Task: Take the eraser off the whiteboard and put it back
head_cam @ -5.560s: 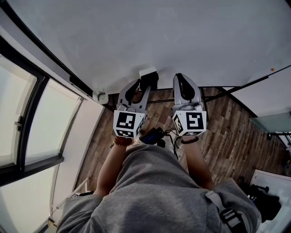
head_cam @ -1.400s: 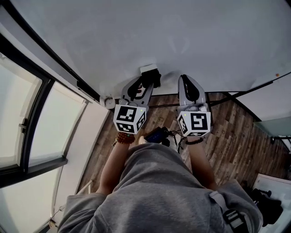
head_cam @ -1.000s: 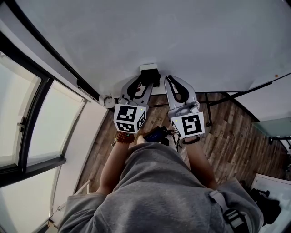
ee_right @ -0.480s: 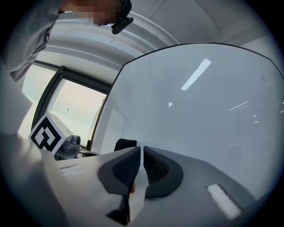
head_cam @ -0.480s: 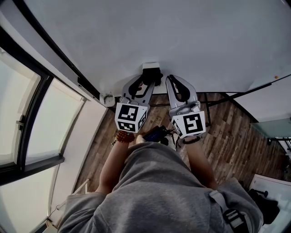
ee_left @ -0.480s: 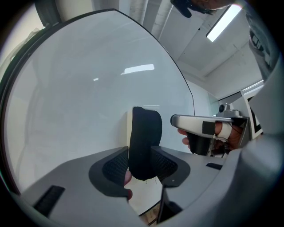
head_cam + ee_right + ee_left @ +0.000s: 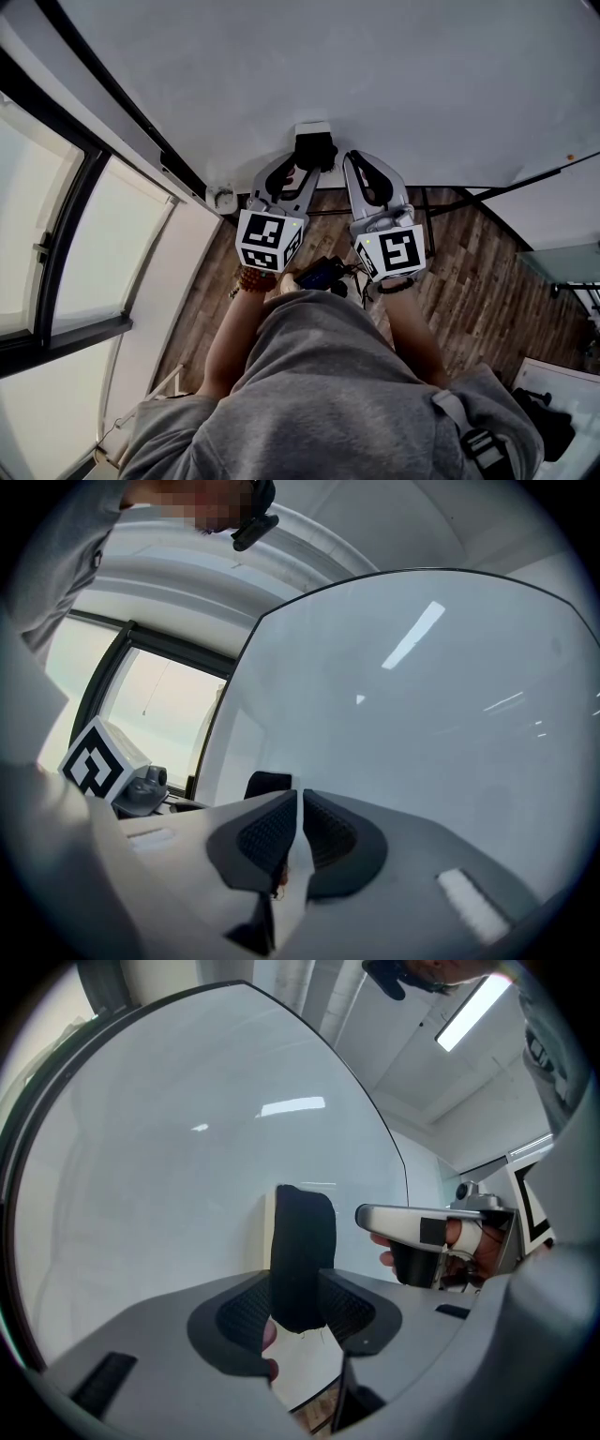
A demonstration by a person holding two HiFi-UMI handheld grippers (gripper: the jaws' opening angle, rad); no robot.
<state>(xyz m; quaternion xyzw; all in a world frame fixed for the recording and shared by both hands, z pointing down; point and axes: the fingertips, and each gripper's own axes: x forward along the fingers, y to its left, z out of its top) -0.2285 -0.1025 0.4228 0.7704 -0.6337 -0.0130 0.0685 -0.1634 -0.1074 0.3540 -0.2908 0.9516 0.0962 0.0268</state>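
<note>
The black eraser (image 7: pixel 314 148) with a pale backing sits against the whiteboard (image 7: pixel 375 66) near its lower edge. My left gripper (image 7: pixel 302 167) is shut on the eraser; in the left gripper view the black eraser (image 7: pixel 302 1251) fills the gap between the pads, its pale side toward the whiteboard (image 7: pixel 169 1166). My right gripper (image 7: pixel 357 161) hangs just right of the eraser, shut with nothing in it. In the right gripper view my right gripper (image 7: pixel 298 832) shows its pads nearly touching, and the eraser (image 7: pixel 267 784) stands a little left of them.
A window (image 7: pixel 56 234) with a dark frame runs along the left. Wooden floor (image 7: pixel 469 272) lies below the board, crossed by the black stand bar (image 7: pixel 525 171). A black bag (image 7: pixel 548 412) lies at the lower right.
The right gripper came in leftward toward the eraser a little over a second ago and has stayed there since. The left gripper has kept its hold on the eraser in place.
</note>
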